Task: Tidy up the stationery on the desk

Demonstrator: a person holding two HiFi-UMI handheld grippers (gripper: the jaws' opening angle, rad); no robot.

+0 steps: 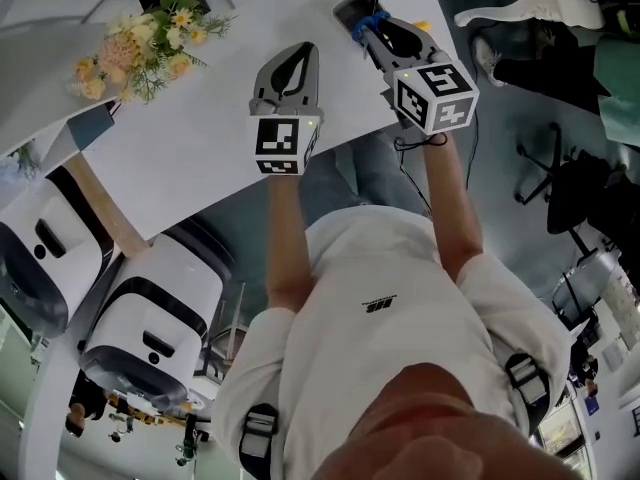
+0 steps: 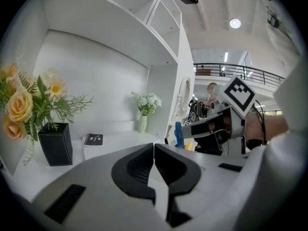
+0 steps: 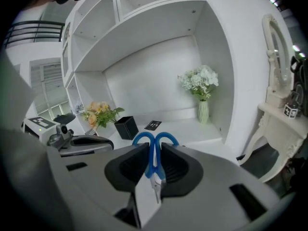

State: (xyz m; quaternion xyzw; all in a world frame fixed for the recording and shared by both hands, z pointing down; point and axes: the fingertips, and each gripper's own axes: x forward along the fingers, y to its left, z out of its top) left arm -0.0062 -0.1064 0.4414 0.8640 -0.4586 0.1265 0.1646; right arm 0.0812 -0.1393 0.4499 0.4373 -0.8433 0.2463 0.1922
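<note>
The white tabletop (image 1: 190, 168) sits inside a white shelf unit (image 3: 144, 28), and little is left on it. A bunch of flowers in a black holder (image 2: 55, 143) stands toward the back left. A white vase (image 2: 143, 124) stands at the back right, and a small black notebook (image 2: 94, 139) lies between them near the back edge.

The left gripper (image 2: 154, 153) hangs over the near edge with its jaws pressed together and nothing in them. The right gripper (image 3: 154, 147) is beside it, nearer the right end of the tabletop, and is clamped on the blue-handled scissors (image 3: 152, 161). The pads pinch the shanks, the two handle loops stick out past the fingertips, and the blades point back toward the hand. The scissors appear to be held clear of the surface.

The step in hand looks like the carry: the scissors are picked up and need a resting place. No empty stationery container shows in any view, and the black holder is full of stems. A likely spot is beside the notebook along the back edge. That calls for a forward reach, a low descent, and a release only once the scissors lie flat.
</note>
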